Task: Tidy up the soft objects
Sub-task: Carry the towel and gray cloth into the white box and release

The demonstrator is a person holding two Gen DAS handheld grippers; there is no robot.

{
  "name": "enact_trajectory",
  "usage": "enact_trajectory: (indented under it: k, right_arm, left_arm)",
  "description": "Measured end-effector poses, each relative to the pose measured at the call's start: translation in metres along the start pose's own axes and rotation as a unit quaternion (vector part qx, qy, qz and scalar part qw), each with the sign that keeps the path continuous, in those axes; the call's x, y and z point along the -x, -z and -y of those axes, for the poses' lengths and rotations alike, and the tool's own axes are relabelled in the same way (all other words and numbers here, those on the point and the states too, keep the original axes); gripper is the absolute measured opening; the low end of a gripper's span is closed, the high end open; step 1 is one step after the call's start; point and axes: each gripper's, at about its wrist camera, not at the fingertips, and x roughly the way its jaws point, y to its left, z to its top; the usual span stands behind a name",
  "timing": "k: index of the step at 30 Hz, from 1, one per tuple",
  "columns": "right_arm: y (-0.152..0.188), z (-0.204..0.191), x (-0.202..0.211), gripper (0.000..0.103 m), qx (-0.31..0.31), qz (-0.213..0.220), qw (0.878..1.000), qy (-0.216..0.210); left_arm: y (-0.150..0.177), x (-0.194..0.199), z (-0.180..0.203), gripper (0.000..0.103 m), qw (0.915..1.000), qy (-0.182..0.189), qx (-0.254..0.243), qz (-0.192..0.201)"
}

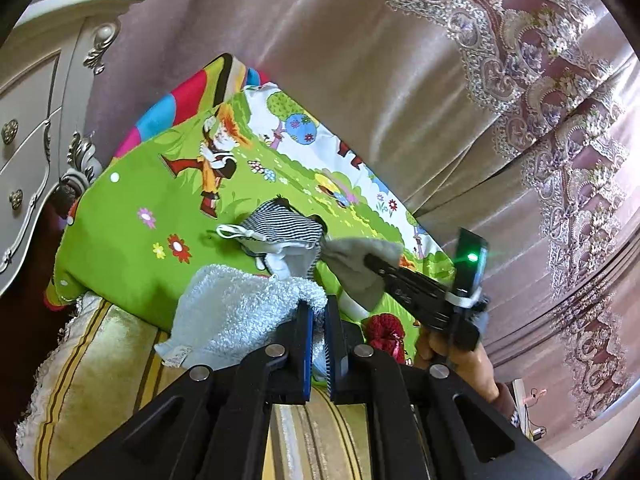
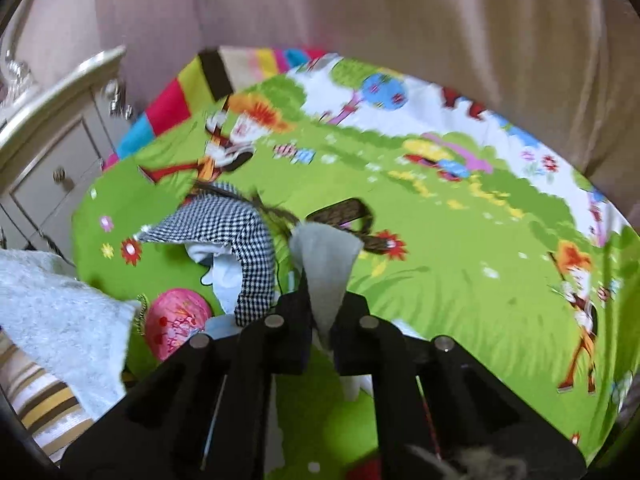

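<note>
Gripping a pale blue terry towel (image 1: pixel 240 312), the left gripper (image 1: pixel 318 312) has its jaws pinched tight on the cloth's edge; the towel hangs over a gold-striped cushion (image 1: pixel 100 380) at the near edge of a green cartoon-print mat (image 1: pixel 132 216). Right gripper (image 2: pixel 322 300) likewise clamped, jaws closed on a grey cloth (image 2: pixel 326 256) that sticks up between them; the left wrist view shows the same grey cloth (image 1: pixel 356 264) at that gripper's tip, above the mat. On the mat just beside it lies a black-and-white checked hat (image 2: pixel 224 220) with a white lining, a dark strap (image 2: pixel 348 216) behind. Pink patterned ball (image 2: pixel 176 320) near the hat. White carved dresser (image 1: pixel 36 120) at left, mauve curtain (image 1: pixel 360 60) behind.
</note>
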Motion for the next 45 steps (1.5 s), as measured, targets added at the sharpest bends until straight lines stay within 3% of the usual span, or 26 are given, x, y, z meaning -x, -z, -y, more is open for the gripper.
enact_trajectory:
  k: [14, 24, 32, 45]
  right_arm:
    - [0.049, 0.014, 0.121, 0.009, -0.070, 0.063, 0.995, 0.020]
    - [0.108, 0.047, 0.192, 0.009, -0.131, 0.073, 0.987, 0.053]
    - [0.155, 0.089, 0.254, 0.009, -0.178, 0.089, 0.974, 0.104]
    - [0.231, 0.153, 0.317, 0.009, -0.253, 0.093, 0.945, 0.185]
  left_arm:
    - [0.015, 0.006, 0.062, 0.005, 0.9975, 0.036, -0.060, -0.003]
    - [0.038, 0.005, 0.127, 0.005, 0.9876, 0.082, -0.132, -0.025]
    - [0.062, -0.006, 0.189, 0.005, 0.9734, 0.127, -0.183, -0.053]
    - [0.123, -0.056, 0.284, 0.005, 0.9386, 0.190, -0.252, -0.138]
